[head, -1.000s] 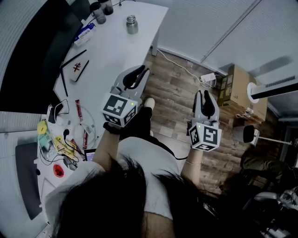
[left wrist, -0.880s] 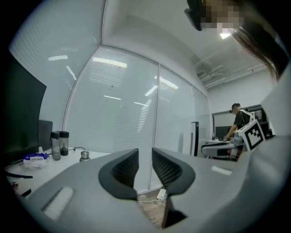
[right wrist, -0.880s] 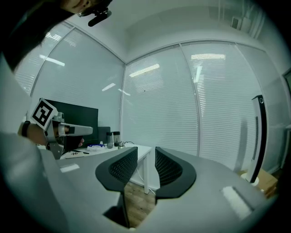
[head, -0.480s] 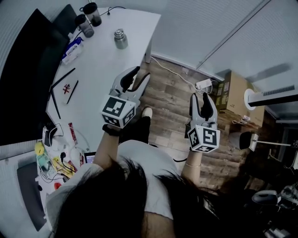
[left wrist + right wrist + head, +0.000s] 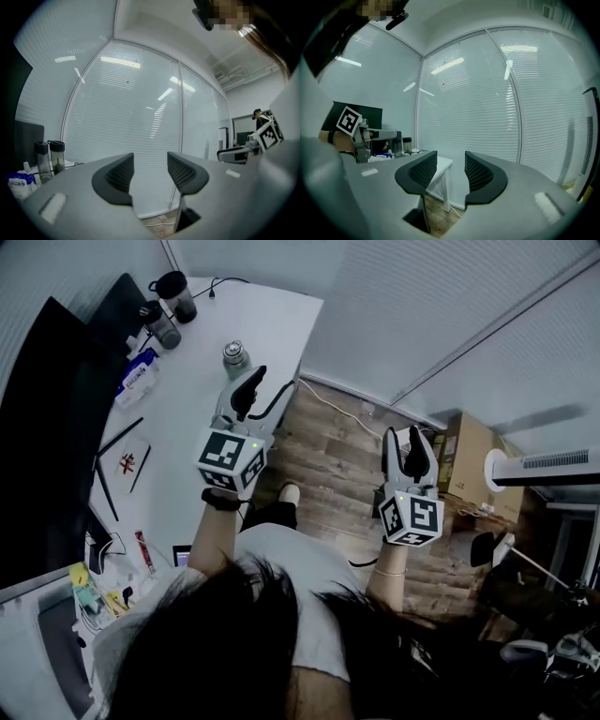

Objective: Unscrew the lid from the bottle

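A small steel bottle [image 5: 236, 356] with its lid on stands upright on the white table [image 5: 272, 315]. In the head view my left gripper [image 5: 257, 390] hovers just short of it and slightly right, apart from it. Its jaws are opening with nothing between them, as the left gripper view also shows [image 5: 150, 174]; the bottle is hidden in that view. My right gripper [image 5: 408, 442] hangs over the wooden floor, right of the table. Its jaws are opening too, and they are empty in the right gripper view [image 5: 445, 171].
Two dark tumblers [image 5: 173, 285] [image 5: 159, 322] stand at the table's far end, with a blue-and-white packet [image 5: 136, 381] beside them. A black monitor [image 5: 37, 409] lines the left side. A cable [image 5: 328, 395] and a cardboard box [image 5: 469, 451] lie on the floor.
My left gripper has moved forward over the table to just short of the bottle. Both pairs of jaws have spread from nearly shut. The right gripper has hardly shifted.
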Available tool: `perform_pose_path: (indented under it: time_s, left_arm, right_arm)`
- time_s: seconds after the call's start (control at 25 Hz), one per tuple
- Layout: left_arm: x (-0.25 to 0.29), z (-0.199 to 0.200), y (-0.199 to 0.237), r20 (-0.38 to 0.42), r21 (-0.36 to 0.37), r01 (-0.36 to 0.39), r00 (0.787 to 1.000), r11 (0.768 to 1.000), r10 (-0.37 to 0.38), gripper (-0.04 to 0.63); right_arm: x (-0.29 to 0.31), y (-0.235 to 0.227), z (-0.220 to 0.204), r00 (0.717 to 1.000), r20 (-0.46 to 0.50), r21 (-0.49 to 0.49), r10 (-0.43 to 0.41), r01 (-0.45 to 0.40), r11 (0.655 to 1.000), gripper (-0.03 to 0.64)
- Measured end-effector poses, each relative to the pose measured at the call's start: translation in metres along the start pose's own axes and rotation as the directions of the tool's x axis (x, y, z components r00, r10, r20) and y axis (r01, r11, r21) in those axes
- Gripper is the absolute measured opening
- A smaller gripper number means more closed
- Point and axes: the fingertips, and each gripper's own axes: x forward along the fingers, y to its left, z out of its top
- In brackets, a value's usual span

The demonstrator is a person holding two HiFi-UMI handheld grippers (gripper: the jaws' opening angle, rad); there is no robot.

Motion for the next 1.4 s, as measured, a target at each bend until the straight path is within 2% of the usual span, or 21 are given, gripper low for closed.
perform_pose_path:
  time_s: [0.24,0.52,0.64,0.84,0.92,1.0,1.2,1.4]
  left_arm:
    - [0.007,0.006,0.04,0.014,-0.006,-0.063,0.998,0.998,0.063,0.25]
    - [-0.017,0.002,0.089,0.017,-0.024,-0.196,0.98,0.98,0.196,0.264]
    - [-0.03,0.004,0.112,0.031,-0.028,-0.28,0.959,0.96,0.281,0.267]
    - [-0.039,0.007,0.151,0.044,-0.041,-0.412,0.909,0.91,0.414,0.273]
    - [-0.037,0.009,0.165,0.054,-0.041,-0.467,0.882,0.883,0.469,0.274]
    - [-0.037,0.011,0.18,0.065,-0.038,-0.534,0.842,0.845,0.536,0.275]
    - [-0.037,0.017,0.2,0.089,-0.037,-0.691,0.717,0.722,0.691,0.276]
    - [-0.037,0.022,0.208,0.089,-0.049,-0.8,0.593,0.598,0.801,0.276]
  right_arm:
    - [0.049,0.015,0.006,0.998,-0.017,-0.009,0.062,-0.062,0.998,0.166]
    - [0.102,0.053,0.007,0.979,-0.029,-0.016,0.201,-0.202,0.979,0.183]
    - [0.132,0.074,0.01,0.956,-0.025,-0.031,0.291,-0.292,0.956,0.186]
    - [0.196,0.106,0.017,0.899,-0.025,-0.039,0.437,-0.438,0.898,0.192]
    - [0.226,0.119,0.021,0.865,-0.025,-0.045,0.502,-0.502,0.864,0.193]
    - [0.257,0.134,0.023,0.816,-0.023,-0.049,0.577,-0.577,0.815,0.198]
    - [0.315,0.168,0.025,0.66,-0.037,-0.051,0.751,-0.752,0.658,0.198]
    - [0.352,0.198,0.031,0.493,-0.066,-0.049,0.868,-0.87,0.491,0.198]
